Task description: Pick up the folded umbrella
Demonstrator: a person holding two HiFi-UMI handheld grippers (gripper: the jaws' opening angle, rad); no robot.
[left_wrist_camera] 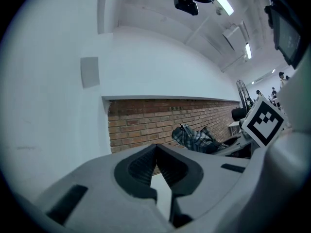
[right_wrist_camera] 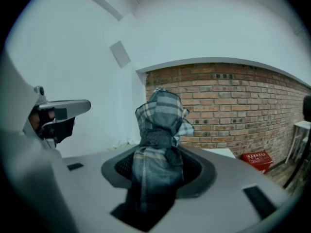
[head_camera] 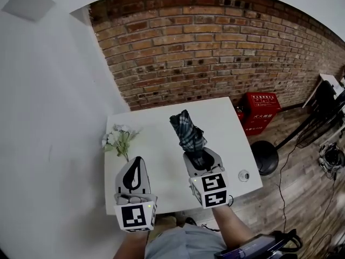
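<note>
Our right gripper (head_camera: 198,159) has its jaws clamped on the umbrella (head_camera: 188,131), whose plaid folds stick out past them. We hold it over the white table (head_camera: 161,144). Our left gripper (head_camera: 138,161) hangs beside it, jaws together at the tips with nothing between them, near the flowers (head_camera: 119,139) at the table's left edge.

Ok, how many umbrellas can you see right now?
1. The folded plaid umbrella is clamped between the jaws of the right gripper, over the white table. No other shows, though the floor under the table is hidden.
</note>
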